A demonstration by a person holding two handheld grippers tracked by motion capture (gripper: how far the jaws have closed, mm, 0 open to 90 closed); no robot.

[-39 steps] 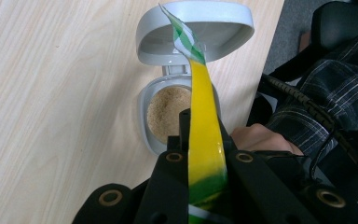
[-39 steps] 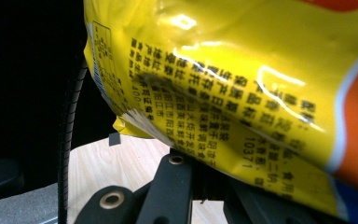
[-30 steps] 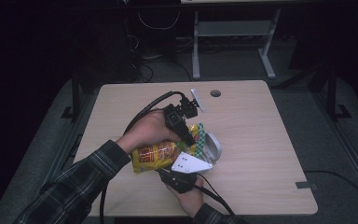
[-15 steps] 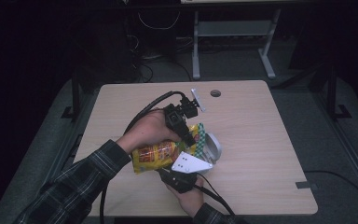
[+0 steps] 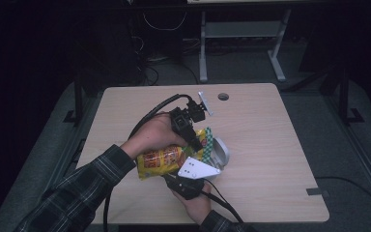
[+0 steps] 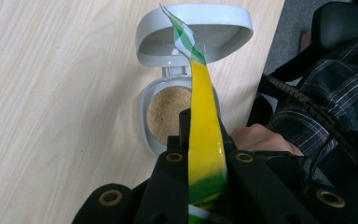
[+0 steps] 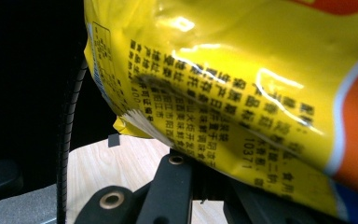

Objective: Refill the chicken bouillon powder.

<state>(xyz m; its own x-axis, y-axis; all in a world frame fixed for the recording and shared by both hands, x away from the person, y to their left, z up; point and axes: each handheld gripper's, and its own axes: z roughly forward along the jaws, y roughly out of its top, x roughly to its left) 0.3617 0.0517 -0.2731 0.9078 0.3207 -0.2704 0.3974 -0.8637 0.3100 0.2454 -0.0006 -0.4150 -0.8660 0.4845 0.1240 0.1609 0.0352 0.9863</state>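
Note:
A yellow and orange snack bag hangs over the table between both grippers. My left gripper is shut on the bag's green and yellow top seal, which runs up between the jaws. My right gripper, with its grey plate on top, is shut on the opposite end of the bag, and its jaws pinch the crimped edge. Under the bag stands a small grey container holding a tan powder, with its hinged lid flipped open.
The container sits near the middle of the wooden table. A round cable hole is at the table's far edge. Black cables trail from both grippers. A plaid sleeve shows beside the table's edge.

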